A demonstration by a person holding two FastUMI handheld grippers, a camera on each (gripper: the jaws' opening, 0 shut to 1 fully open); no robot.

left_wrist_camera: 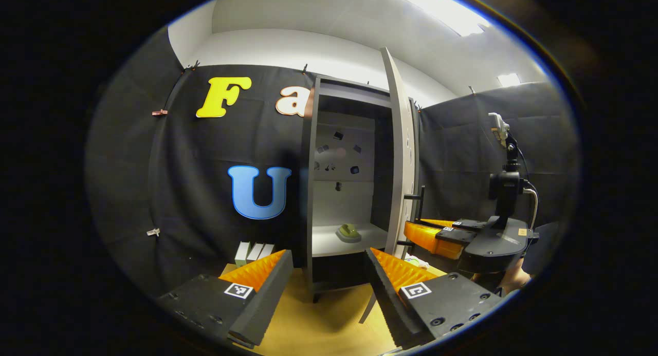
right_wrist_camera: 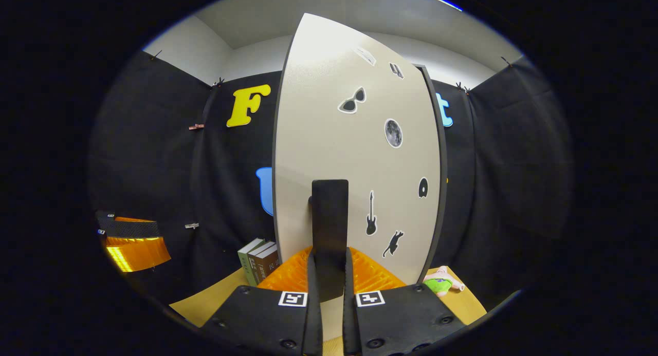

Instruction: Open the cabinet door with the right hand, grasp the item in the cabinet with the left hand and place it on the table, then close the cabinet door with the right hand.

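Observation:
The grey cabinet (left_wrist_camera: pixel 310 191) stands with its door (left_wrist_camera: pixel 402 155) swung wide. A small olive-green item (left_wrist_camera: pixel 348 233) lies on its white lower shelf (left_wrist_camera: pixel 329 243). My left gripper (left_wrist_camera: pixel 326 266) hangs open in front of the cabinet, short of the shelf, holding nothing. In the right gripper view my right gripper (right_wrist_camera: pixel 328 263) is shut on the door's dark upright handle (right_wrist_camera: pixel 329 227), with the stickered door (right_wrist_camera: pixel 354 155) right ahead. The right gripper (left_wrist_camera: pixel 437 238) also appears at the door handle (left_wrist_camera: pixel 420 204) in the left gripper view, with a hand behind it.
The cabinet rests on a wooden table (left_wrist_camera: pixel 318 320). A few books (left_wrist_camera: pixel 253 252) stand left of the cabinet, also seen as books (right_wrist_camera: pixel 258 261) beside the door. A green and pink plush toy (right_wrist_camera: pixel 441 283) lies on the table (right_wrist_camera: pixel 205 299) to the right of the door.

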